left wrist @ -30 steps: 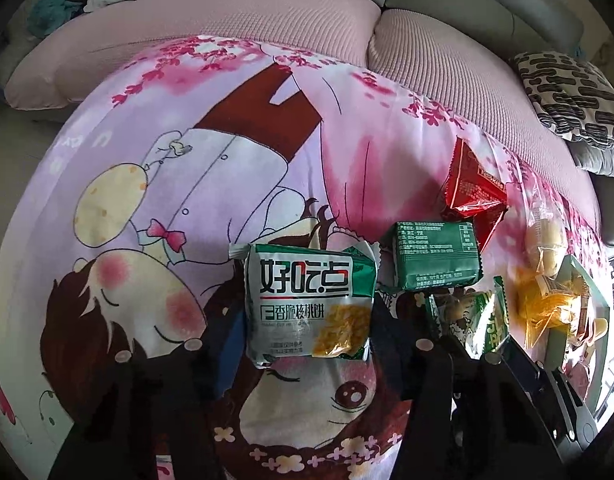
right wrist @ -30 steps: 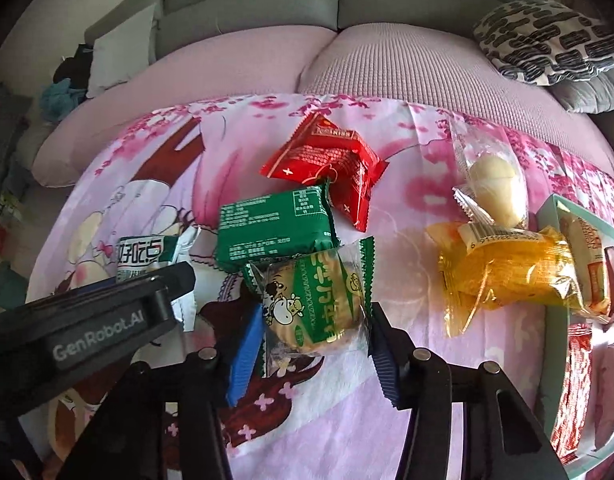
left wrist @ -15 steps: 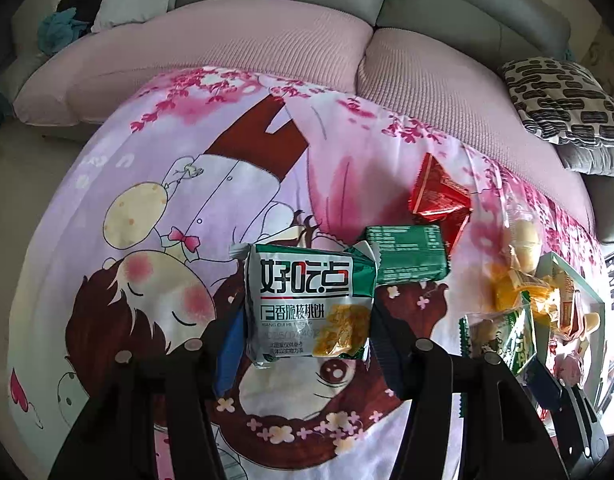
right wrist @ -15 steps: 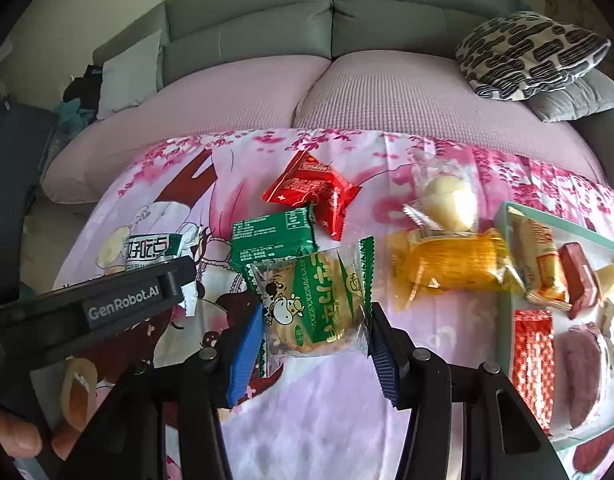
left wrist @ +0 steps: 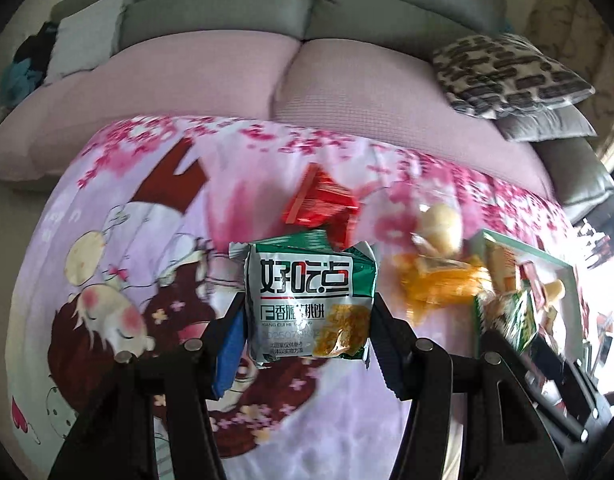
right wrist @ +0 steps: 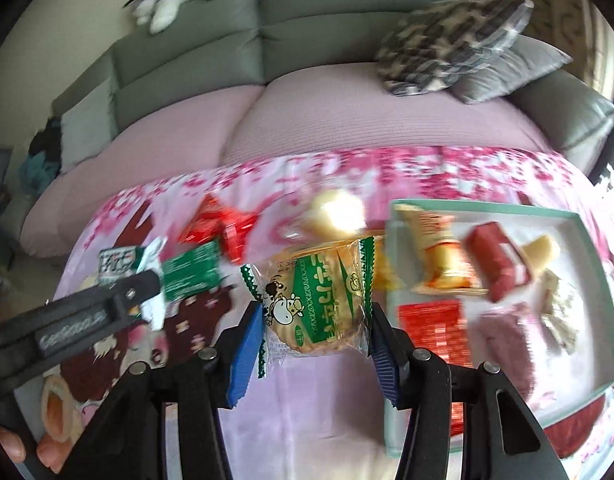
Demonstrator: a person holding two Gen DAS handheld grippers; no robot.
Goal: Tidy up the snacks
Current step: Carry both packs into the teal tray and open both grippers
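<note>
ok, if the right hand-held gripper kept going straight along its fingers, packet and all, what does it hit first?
Probably the yellow-wrapped snack lying just beyond the cow-print biscuit packet that the right hand-held gripper holds, at the near-left edge of the tray. Depth is unclear in the blur; it could meet the cloth first.

To your left the printed cloth (left wrist: 119, 208) lies bare, so a gripper can pass there freely. Ahead, the red packet (right wrist: 223, 226), green packet (right wrist: 191, 274), round bun (right wrist: 339, 212) and yellow packet (left wrist: 439, 288) crowd the middle of the cloth. On your right the tray (right wrist: 483, 209) is nearly full, with bare floor only along its far edge.
</note>
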